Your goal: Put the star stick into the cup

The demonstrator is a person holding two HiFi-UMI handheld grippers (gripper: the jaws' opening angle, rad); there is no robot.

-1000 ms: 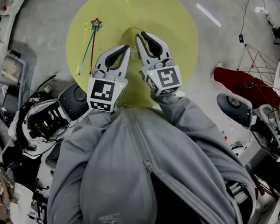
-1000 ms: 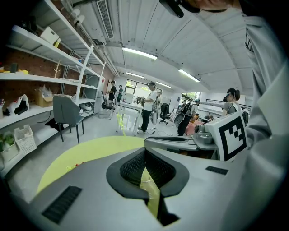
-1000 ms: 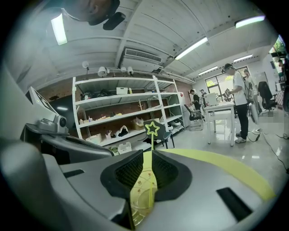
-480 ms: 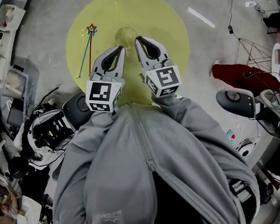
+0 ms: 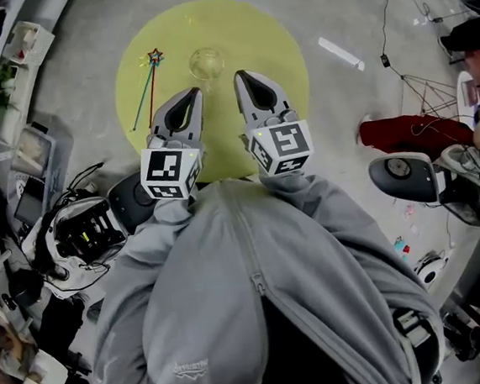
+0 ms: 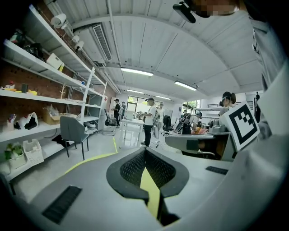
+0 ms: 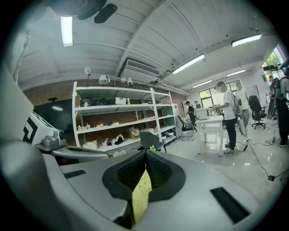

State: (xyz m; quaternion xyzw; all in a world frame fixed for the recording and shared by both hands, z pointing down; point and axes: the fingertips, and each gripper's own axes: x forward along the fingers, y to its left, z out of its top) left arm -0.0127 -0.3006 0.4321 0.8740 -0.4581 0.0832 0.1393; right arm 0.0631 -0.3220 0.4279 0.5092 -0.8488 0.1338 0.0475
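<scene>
Both my grippers — left (image 5: 192,96), right (image 5: 241,78) — have drawn back toward me, fingers closed on nothing. The cup (image 5: 207,62) now stands clear just beyond them on the yellow tabletop (image 5: 272,40). Left of it the star stick (image 5: 154,62) lies flat — star end far, handle slanting near-left.

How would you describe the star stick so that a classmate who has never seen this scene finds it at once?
Look for the round yellow table in the middle of the head view. On its left part, left of the clear round cup, lies a thin stick of red and green strands. It is the only long, coloured thing there, tipped with a small star.
</scene>
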